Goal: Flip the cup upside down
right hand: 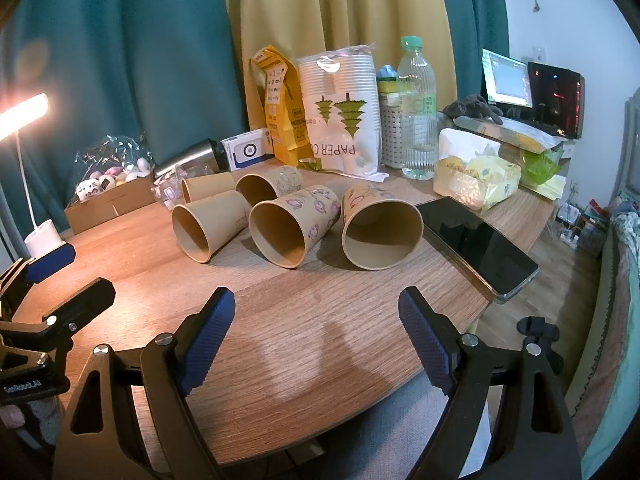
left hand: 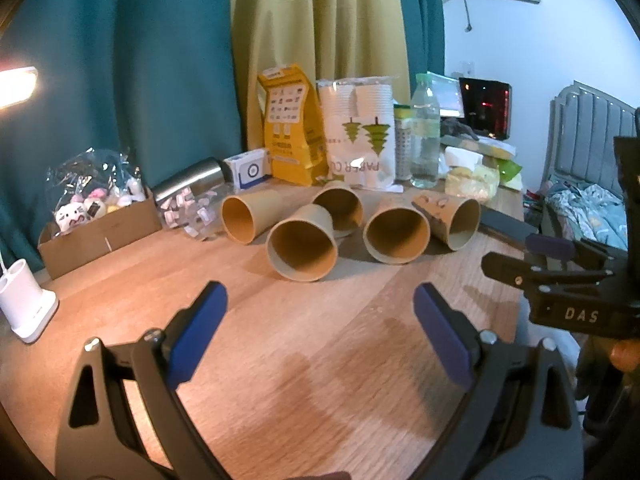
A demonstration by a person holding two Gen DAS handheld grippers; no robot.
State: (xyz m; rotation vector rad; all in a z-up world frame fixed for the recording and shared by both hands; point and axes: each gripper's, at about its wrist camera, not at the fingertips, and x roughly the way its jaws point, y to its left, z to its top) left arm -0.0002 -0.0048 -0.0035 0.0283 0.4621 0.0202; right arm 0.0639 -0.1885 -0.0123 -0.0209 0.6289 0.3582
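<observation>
Several brown paper cups lie on their sides on the wooden table (left hand: 280, 360), mouths toward me. In the left wrist view the nearest cup (left hand: 302, 249) lies just ahead of my left gripper (left hand: 320, 300), which is open and empty. In the right wrist view the cups (right hand: 280, 232) lie ahead, with the largest-looking cup (right hand: 380, 232) at the right. My right gripper (right hand: 316, 308) is open and empty above the table's front part (right hand: 320, 360). It also shows at the right of the left wrist view (left hand: 508, 256).
A black phone (right hand: 476, 240) lies right of the cups near the table edge. Behind stand a yellow bag (right hand: 280, 112), a pack of paper cups (right hand: 344, 120), a water bottle (right hand: 418, 112), a steel flask (right hand: 188, 160), a cardboard box (right hand: 108, 200) and a lamp base (left hand: 24, 304).
</observation>
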